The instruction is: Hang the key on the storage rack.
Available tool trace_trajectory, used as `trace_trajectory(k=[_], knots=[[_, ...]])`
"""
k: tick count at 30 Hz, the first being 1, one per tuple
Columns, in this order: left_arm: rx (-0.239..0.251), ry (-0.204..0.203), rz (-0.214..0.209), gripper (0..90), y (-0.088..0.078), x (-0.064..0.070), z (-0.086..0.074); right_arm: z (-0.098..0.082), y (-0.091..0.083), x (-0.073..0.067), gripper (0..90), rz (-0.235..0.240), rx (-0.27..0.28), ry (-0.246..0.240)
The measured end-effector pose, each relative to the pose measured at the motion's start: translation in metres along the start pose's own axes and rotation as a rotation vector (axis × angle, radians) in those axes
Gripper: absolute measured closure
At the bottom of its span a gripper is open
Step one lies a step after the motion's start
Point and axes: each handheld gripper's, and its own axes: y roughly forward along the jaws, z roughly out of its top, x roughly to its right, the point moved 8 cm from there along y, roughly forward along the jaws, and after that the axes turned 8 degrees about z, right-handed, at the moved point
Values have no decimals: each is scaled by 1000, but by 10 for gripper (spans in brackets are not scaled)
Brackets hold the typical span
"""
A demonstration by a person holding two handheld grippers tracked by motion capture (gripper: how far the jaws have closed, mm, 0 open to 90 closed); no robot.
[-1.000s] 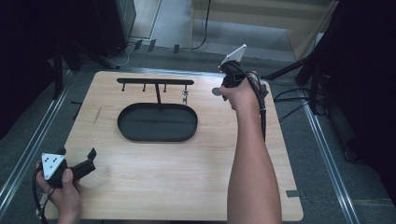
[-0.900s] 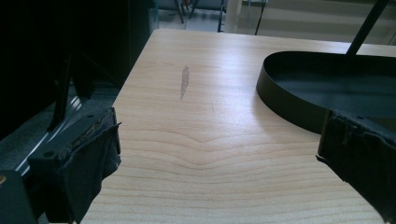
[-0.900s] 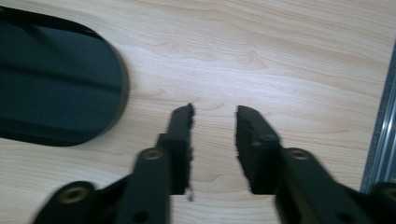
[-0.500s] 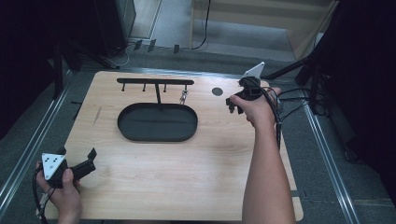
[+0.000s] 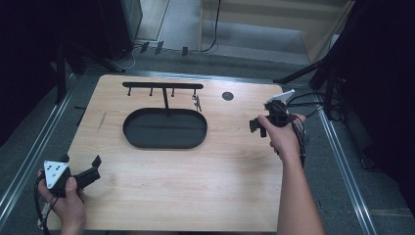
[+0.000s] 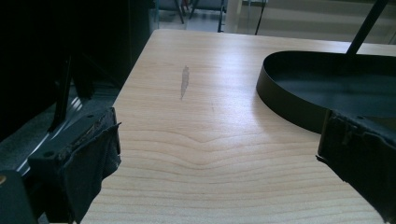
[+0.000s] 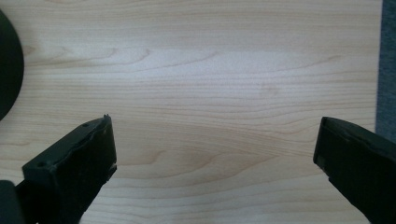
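A black oval tray (image 5: 164, 142) lies on the wooden table (image 5: 195, 186), and its curved wall (image 6: 289, 105) shows in the left gripper view. Behind the tray stands a black rack (image 5: 164, 85) with several hooks. A small bunch of keys (image 5: 196, 103) hangs from its right-most hook. My left gripper (image 5: 93, 169) (image 6: 218, 135) rests open at the front left corner, pointing toward the tray, with nothing between its jaws. My right gripper (image 5: 257, 126) (image 7: 215, 126) is held open over bare wood right of the tray, also holding nothing.
A small dark round spot (image 5: 227, 96) sits in the table top near the back right. Metal rails (image 5: 29, 156) run along the table's left and right sides. Cables (image 5: 303, 100) trail off the right edge.
My right gripper has drawn back from the rack's right end, moving right and toward the person, and now points down at the wood. The left gripper has stayed put.
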Motion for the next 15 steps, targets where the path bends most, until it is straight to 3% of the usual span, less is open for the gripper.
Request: trace_trajectory(k=[4,6,9,11,15], knots=[[-2,4,2,0,0,0,0,-14,8,10,0,29,46,-2],[-1,2,1,0,0,0,0,-27,15,18,0,45,110,-7],[-1,3,1,0,0,0,0,-35,19,22,0,56,141,-10],[-1,5,2,0,0,1,0,-50,24,32,0,70,207,2],[0,4,2,0,0,0,0,-68,27,43,0,86,283,11]])
